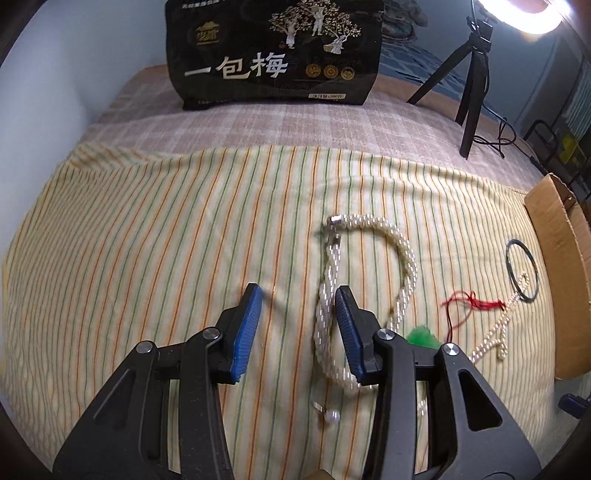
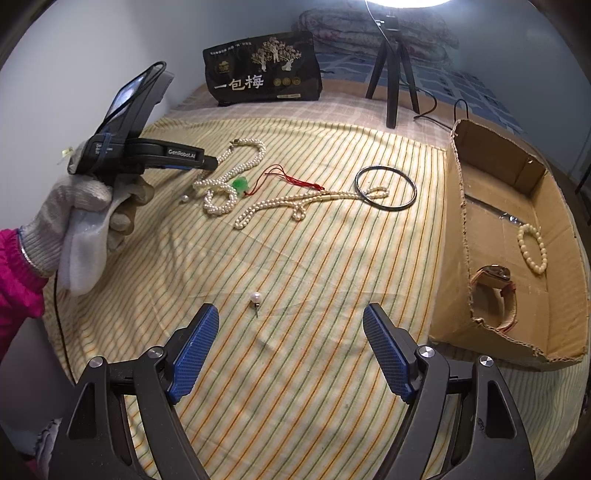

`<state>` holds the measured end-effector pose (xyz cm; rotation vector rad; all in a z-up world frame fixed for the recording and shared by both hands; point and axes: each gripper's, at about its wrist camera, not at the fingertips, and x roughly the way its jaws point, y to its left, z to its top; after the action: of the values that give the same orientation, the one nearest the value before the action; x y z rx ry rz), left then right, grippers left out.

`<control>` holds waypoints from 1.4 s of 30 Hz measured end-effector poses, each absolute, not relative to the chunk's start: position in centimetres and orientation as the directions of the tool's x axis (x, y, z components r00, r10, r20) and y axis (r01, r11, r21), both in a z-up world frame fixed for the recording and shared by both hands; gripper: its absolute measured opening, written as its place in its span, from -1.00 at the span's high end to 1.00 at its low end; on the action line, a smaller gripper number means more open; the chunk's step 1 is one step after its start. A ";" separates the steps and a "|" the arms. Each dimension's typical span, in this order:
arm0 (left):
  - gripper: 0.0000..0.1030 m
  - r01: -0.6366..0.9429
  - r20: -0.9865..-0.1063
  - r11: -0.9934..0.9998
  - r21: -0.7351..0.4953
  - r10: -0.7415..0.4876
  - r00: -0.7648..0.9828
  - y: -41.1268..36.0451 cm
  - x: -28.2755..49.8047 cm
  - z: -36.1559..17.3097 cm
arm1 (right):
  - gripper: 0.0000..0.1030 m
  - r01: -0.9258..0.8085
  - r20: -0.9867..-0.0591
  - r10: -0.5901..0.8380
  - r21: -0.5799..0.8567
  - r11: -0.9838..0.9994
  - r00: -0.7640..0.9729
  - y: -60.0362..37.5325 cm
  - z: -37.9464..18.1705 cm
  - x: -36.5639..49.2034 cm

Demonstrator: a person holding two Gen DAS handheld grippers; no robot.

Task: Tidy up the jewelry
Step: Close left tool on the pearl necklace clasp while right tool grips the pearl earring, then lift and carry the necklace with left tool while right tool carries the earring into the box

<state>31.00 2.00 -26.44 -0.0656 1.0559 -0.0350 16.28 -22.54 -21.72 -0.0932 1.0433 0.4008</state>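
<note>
Green pendant (image 1: 423, 336) half hidden behind left gripper (image 1: 299, 325) finger; watch (image 2: 496, 295) partly behind box wall (image 2: 458, 236); ring light (image 1: 517, 11) cut off at top.

A bed (image 2: 332, 110) carries a striped cloth (image 2: 295, 266). On the cloth lie a pearl rope (image 2: 236, 166), a thin pearl strand (image 2: 295, 203), a dark bangle (image 2: 386, 188) and a pearl stud (image 2: 255, 297). At three o'clock sits a cardboard box (image 2: 458, 236); at twelve, a black bag (image 2: 262, 68) and a tripod (image 2: 391, 70).

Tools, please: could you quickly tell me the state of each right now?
Left tool: open, empty, over the pearl necklace.
Right tool: open, empty, near a pearl earring.
</note>
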 end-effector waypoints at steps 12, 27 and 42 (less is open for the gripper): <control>0.20 0.052 -0.852 0.999 -0.005 -0.031 0.523 0.3 33.6 -26.8 | -0.56 -0.359 -0.860 0.292 0.138 0.923 0.419 -22.6 -22.8 16.6; 0.87 0.065 -0.839 0.998 0.008 -0.029 0.544 -0.2 34.3 -27.1 | -0.23 -0.393 -0.875 0.294 0.133 0.910 0.384 -21.6 -25.1 16.9; 0.88 0.031 -0.841 0.999 -0.036 -0.047 0.540 0.6 33.6 -26.4 | 0.86 -0.482 -0.877 0.302 0.094 0.871 0.373 -18.5 -25.5 18.1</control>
<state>33.61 0.58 -26.43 -0.0175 0.9999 -0.0463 18.08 -18.50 -25.55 -0.1894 1.0775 0.5061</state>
